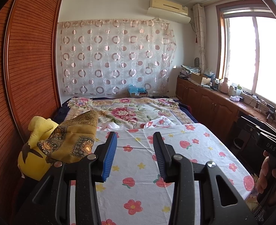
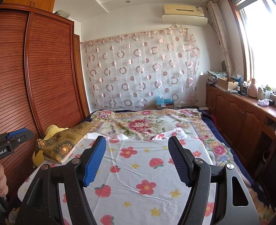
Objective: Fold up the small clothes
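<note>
My left gripper [image 1: 135,139] hangs above the near end of the bed, its blue-padded fingers [image 1: 109,156] partly apart with nothing between them. My right gripper [image 2: 137,144] hovers beside it, jaws spread wider and likewise empty. Under both lies a white cloth [image 1: 175,161] printed with red flowers, strawberries and yellow stars, spread nearly flat across the near half of the bed, its far edge rumpled. Beyond it a floral blanket [image 1: 130,110] covers the bed to the far edge. At the bed's left edge a mustard patterned cloth [image 1: 76,138] lies partly over a yellow plush toy [image 1: 34,150], which sits against the wooden wardrobe [image 1: 29,60]. Low cabinets [image 2: 237,116] under a window run along the right side.
</note>
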The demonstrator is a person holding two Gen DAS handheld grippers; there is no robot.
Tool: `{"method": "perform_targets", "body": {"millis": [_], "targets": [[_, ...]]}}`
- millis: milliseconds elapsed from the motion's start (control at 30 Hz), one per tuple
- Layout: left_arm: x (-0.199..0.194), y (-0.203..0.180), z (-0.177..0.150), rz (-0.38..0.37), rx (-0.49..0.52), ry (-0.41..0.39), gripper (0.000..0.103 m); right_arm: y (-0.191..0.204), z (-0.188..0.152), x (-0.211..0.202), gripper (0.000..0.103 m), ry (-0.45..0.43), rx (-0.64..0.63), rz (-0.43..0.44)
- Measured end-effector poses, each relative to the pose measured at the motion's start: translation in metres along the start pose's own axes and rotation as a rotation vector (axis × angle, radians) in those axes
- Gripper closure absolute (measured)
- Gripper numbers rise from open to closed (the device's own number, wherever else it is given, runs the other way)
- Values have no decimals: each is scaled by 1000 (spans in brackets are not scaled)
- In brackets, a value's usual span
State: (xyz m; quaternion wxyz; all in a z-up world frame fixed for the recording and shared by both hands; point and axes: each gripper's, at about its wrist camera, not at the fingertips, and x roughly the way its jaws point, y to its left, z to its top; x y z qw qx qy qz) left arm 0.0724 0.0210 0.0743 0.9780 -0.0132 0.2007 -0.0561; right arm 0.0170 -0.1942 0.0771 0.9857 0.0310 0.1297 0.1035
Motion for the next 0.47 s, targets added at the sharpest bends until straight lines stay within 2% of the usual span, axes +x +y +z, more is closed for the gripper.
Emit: {"method": "perform_targets", "body": {"millis": [467], "targets": [[0,0,0,-1,-1,2,62,0,0,1,32,0,-1,1]]}}
